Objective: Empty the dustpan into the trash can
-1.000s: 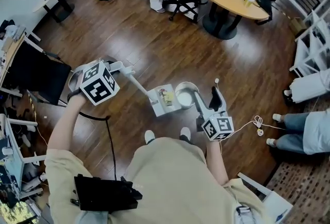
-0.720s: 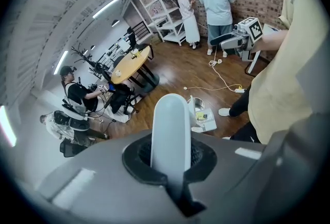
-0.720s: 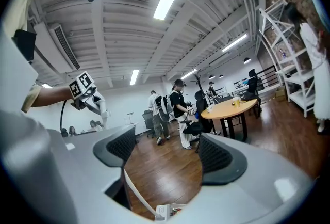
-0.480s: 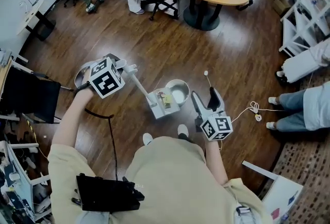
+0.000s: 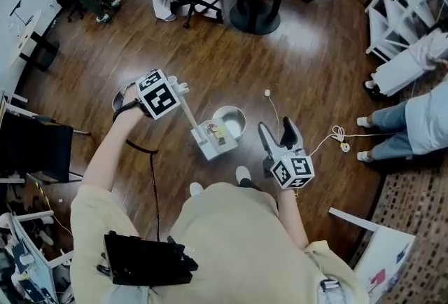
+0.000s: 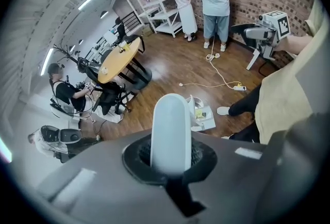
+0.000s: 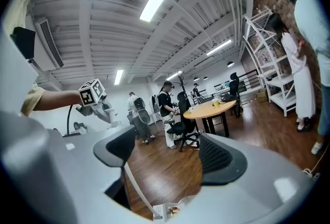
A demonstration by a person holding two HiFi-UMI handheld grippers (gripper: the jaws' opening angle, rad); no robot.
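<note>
- The left gripper (image 5: 179, 90) has its jaws pressed together on the top of the dustpan handle (image 5: 189, 113), which runs down and forward to the dustpan (image 5: 209, 141)
- The pan hangs low over the wooden floor (image 5: 210, 64), right beside the round trash can (image 5: 227, 109); from the head view its front edge seems to touch or overlap the can's rim, though I cannot tell which
- Yellowish litter (image 5: 221, 133) lies in the pan, so I judge the emptying not yet done
- The carry to the can looks nearly complete; what remains is to bring the pan's lip over the opening and tip it so the litter slides in
- The right gripper (image 5: 278, 133) is held level beside the can, jaws spread a little with nothing between them, taking no part in the hold
</note>
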